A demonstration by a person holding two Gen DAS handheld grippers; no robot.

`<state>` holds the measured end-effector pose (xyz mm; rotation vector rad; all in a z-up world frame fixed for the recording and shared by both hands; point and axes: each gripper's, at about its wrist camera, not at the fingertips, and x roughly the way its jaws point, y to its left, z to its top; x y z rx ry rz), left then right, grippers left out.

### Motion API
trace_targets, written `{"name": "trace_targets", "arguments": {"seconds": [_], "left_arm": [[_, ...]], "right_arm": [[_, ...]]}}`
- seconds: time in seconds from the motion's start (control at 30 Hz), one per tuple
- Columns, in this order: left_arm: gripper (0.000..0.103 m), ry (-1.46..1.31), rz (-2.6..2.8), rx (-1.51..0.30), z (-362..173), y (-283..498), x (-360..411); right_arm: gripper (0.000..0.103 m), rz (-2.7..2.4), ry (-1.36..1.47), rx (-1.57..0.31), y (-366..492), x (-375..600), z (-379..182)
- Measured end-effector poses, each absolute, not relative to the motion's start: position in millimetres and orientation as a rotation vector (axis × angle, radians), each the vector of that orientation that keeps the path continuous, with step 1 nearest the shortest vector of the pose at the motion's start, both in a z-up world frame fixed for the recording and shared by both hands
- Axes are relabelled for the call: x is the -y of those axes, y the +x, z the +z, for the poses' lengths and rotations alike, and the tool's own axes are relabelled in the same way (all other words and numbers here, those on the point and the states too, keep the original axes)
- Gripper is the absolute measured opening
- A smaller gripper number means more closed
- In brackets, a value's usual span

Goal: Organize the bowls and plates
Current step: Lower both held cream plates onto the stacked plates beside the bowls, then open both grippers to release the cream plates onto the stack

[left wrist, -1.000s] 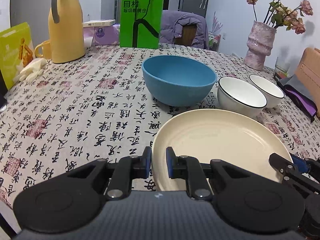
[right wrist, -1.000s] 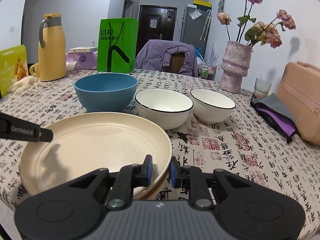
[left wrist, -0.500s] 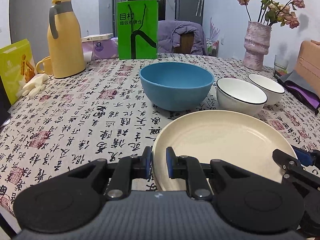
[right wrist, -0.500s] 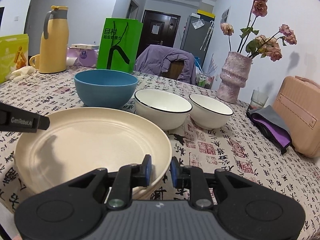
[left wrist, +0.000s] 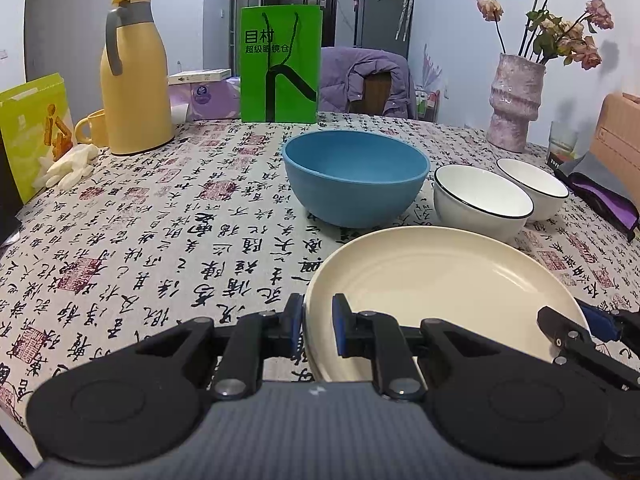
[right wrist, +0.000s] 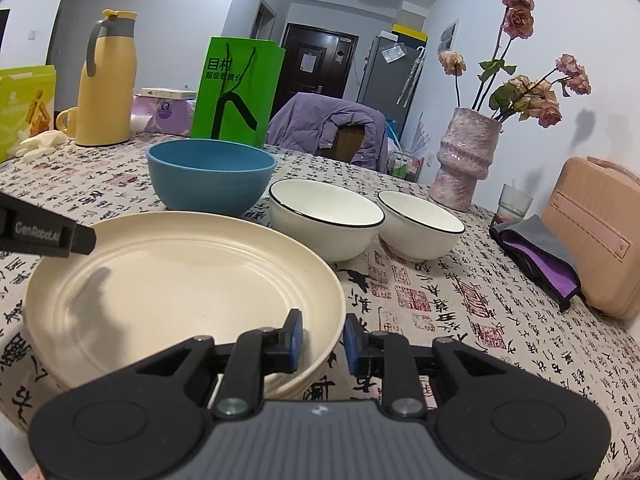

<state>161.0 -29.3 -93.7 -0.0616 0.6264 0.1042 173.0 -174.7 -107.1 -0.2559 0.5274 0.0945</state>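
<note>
Two tongs on cream plate (left wrist: 440,280) rim — left tongs (left wrist: 316,330) clamped, right tongs (right wrist: 322,344) opening w/ rim between.

Plate (left wrist: 444,292) at near table (left wrist: 160,240) edge, right of centre. Big bowl (left wrist: 356,178) just behind plate, toward table middle. Two small bowls (left wrist: 482,204) (left wrist: 534,186) in a row to right of big bowl, side by side, maybe touching. Vase (left wrist: 514,106) behind small bowls near far right edge; glass (left wrist: 563,144) right of vase. Folded cloth (right wrist: 540,256) and case (right wrist: 596,236) along right edge, cloth against case. Paper bag (left wrist: 280,64) upright at far edge, behind big bowl. Jug (left wrist: 134,80) at far left corner, mug (left wrist: 90,130) beside it on left, glove (left wrist: 66,166) in front of mug. Box (left wrist: 32,128) at left edge. Chair (left wrist: 368,80) behind far edge.
</note>
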Motion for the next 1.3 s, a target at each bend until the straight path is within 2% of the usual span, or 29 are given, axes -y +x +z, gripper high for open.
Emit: {"name": "trace_targets", "arguments": {"seconds": [0.23, 0.4, 0.47, 0.6, 0.63, 0.7, 0.73, 0.8, 0.87, 0.9, 0.93, 1.3], "left_arm": [[0.018, -0.066, 0.095, -0.621, -93.4, 161.1, 28.8], [0.025, -0.094, 0.073, -0.622, -93.0, 160.8, 25.5], [0.031, -0.108, 0.063, -0.619, -92.3, 160.5, 23.2], [0.05, -0.107, 0.058, -0.6, -88.4, 157.8, 21.8], [0.052, -0.106, 0.059, -0.595, -87.4, 157.1, 21.1], [0.064, -0.113, 0.062, -0.591, -86.0, 156.1, 19.1], [0.067, -0.117, 0.061, -0.589, -84.9, 155.5, 17.9], [0.081, -0.121, 0.056, -0.575, -81.6, 152.3, 16.3], [0.091, -0.115, 0.057, -0.548, -77.8, 147.8, 15.3], [0.101, -0.11, 0.059, -0.535, -75.8, 145.2, 15.0], [0.103, -0.108, 0.063, -0.523, -73.9, 142.7, 14.3], [0.103, -0.184, 0.085, -0.487, -61.5, 119.1, -7.9]], "right_arm": [[0.023, 0.103, -0.231, -0.527, 174.6, 178.3, -107.3], [0.024, 0.124, -0.177, -0.547, 176.7, 184.7, -104.5], [0.032, 0.148, -0.13, -0.567, 178.1, 190.2, -102.7], [0.044, 0.178, -0.039, -0.589, 179.6, 201.0, -98.2], [0.049, 0.185, -0.022, -0.589, 179.4, 203.5, -97.0], [0.058, 0.189, -0.01, -0.579, 178.1, 206.3, -94.5], [0.066, 0.187, -0.007, -0.572, 177.0, 207.5, -93.1], [0.078, 0.189, 0.007, -0.563, 175.2, 209.9, -90.4], [0.092, 0.193, 0.031, -0.558, 174.1, 214.5, -88.0], [0.095, 0.197, 0.047, -0.561, 174.0, 217.2, -86.8], [0.102, 0.2, 0.06, -0.567, 174.5, 219.5, -85.7], [0.103, 0.22, 0.111, -0.533, 162.5, 230.4, -70.8]]}}
